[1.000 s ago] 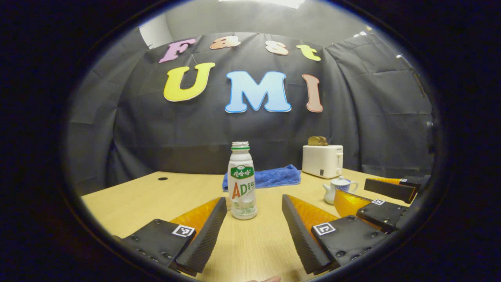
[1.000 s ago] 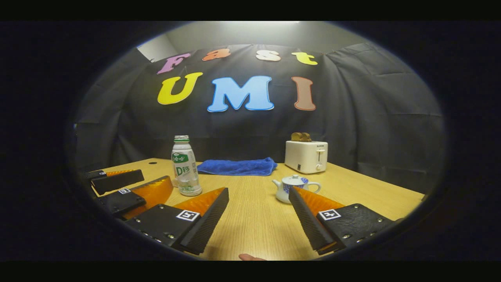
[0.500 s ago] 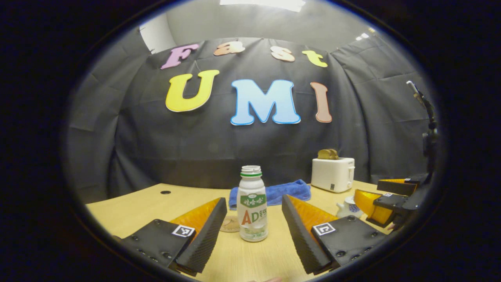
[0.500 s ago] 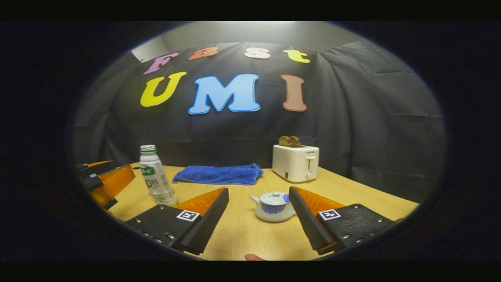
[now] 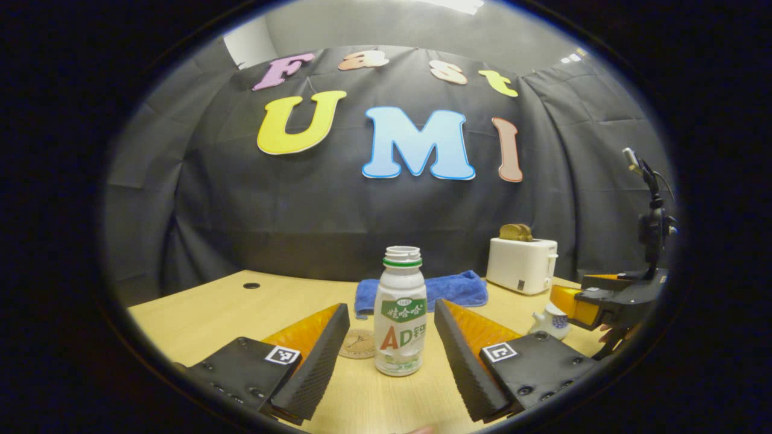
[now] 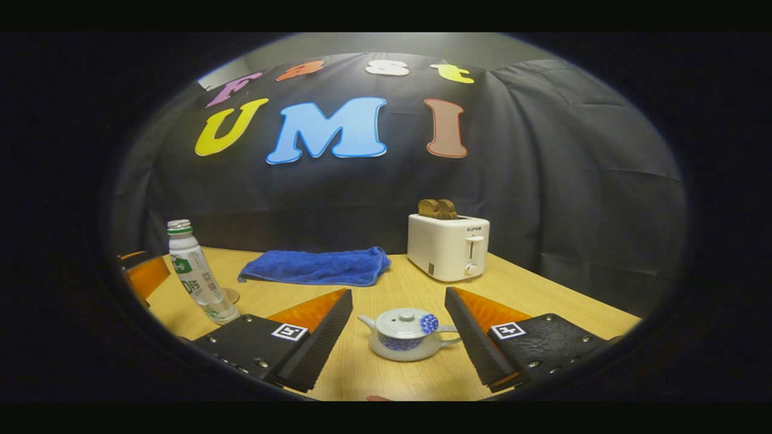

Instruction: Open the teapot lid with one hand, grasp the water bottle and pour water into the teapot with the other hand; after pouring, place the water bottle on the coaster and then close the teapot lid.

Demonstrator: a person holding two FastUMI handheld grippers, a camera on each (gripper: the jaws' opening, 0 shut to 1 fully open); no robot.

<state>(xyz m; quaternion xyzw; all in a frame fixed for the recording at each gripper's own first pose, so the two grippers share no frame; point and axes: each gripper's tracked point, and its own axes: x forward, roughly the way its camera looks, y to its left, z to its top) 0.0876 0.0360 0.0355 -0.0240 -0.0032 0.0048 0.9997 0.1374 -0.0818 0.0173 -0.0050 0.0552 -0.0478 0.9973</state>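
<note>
wooden table (image 5: 241,307) carries everything in the booth. in the left gripper view the bottle (image 5: 400,313) stands upright, uncapped, with a white body and a green band under its neck. it sits between the two fingers of the left gripper (image 5: 392,352), which are spread wide; neither finger touches it, and there is a clear gap on each side. just behind the bottle and a little to its left lies a round coaster (image 5: 357,344), flat on the table and partly hidden by the bottle.

in the right gripper view the teapot (image 6: 406,333) sits on the table between the fingers of the right gripper (image 6: 398,340), its lid (image 6: 405,320) on, spout toward the left finger and handle toward the right one. these fingers are also wide apart and touch nothing. the teapot is pale with blue patches. the same view shows the bottle (image 6: 199,277) far off to the left, leaning with the lens, the coaster (image 6: 231,295) just beside its base, and part of the left gripper at the edge.

farther back on the table a blue towel (image 6: 316,266) lies crumpled, and to its right stands a white toaster (image 6: 447,246) with two slices of toast (image 6: 438,208) sticking up. in the left gripper view the teapot (image 5: 550,320) shows at the right, partly behind the right gripper (image 5: 609,296), with a hand (image 5: 615,333) under it.
</note>
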